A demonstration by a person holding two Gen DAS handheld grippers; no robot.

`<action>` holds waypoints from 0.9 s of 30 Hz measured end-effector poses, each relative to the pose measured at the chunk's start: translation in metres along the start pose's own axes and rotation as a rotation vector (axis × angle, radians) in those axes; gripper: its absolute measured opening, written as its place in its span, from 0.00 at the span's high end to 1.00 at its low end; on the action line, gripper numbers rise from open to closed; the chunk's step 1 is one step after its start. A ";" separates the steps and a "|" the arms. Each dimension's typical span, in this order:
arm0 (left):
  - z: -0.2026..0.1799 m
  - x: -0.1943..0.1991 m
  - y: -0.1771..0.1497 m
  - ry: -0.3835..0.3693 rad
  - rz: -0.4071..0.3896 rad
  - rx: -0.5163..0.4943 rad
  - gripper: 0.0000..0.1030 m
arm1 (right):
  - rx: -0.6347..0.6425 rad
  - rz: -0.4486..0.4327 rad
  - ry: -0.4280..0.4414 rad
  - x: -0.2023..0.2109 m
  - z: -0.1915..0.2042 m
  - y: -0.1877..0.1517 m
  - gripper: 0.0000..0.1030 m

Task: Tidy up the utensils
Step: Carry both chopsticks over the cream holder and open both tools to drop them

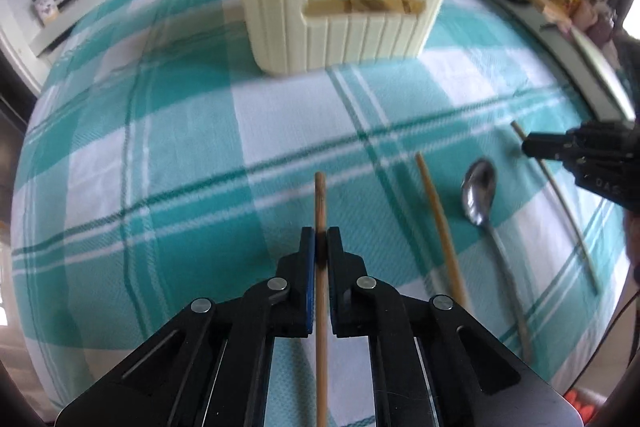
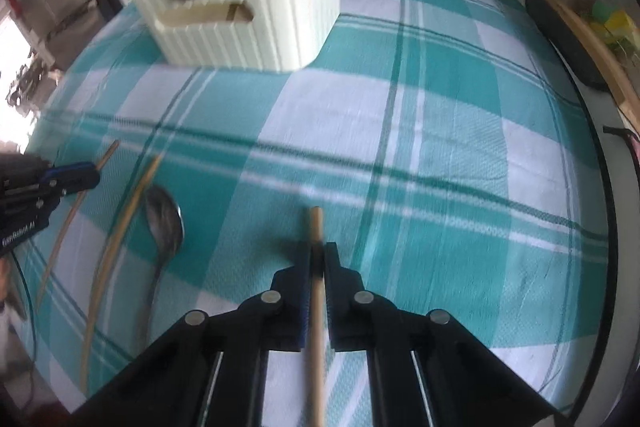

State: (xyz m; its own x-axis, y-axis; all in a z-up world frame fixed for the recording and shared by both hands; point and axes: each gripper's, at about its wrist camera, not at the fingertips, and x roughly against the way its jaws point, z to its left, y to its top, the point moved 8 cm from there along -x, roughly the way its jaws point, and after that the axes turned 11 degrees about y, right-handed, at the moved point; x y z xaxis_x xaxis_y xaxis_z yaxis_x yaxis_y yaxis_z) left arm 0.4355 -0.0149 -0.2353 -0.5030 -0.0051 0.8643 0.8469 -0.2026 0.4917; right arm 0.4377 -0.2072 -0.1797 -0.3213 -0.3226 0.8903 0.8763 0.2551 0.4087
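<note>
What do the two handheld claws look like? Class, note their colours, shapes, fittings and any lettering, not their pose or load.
Both claws, the left claw and the right claw, are matte black. Each has two flat, tapering fingers with blue pads on the inner faces. Angular linkage arms carry round silver pivot pins. White lettering marks the side of each body, too blurred to read fully.

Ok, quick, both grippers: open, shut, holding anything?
Left gripper: shut on a wooden chopstick.
Right gripper: shut on another wooden chopstick.
</note>
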 end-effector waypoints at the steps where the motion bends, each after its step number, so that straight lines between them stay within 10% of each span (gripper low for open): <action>1: 0.003 0.011 0.002 -0.012 -0.029 0.017 0.96 | -0.007 -0.029 0.016 0.009 0.000 0.002 0.94; 14: 0.040 0.180 0.008 -0.117 -0.411 0.127 0.96 | 0.135 -0.445 0.037 0.183 0.065 0.000 0.94; 27: 0.051 0.226 0.036 -0.112 -0.509 0.170 0.97 | 0.132 -0.605 0.020 0.230 0.072 0.047 0.94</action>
State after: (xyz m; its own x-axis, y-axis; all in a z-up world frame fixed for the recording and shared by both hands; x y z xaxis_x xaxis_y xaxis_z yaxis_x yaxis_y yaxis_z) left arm 0.3616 0.0270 -0.0170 -0.8430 0.1582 0.5141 0.5218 0.0087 0.8530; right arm 0.3791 -0.2035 0.0590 -0.7392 -0.4623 0.4898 0.4890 0.1317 0.8623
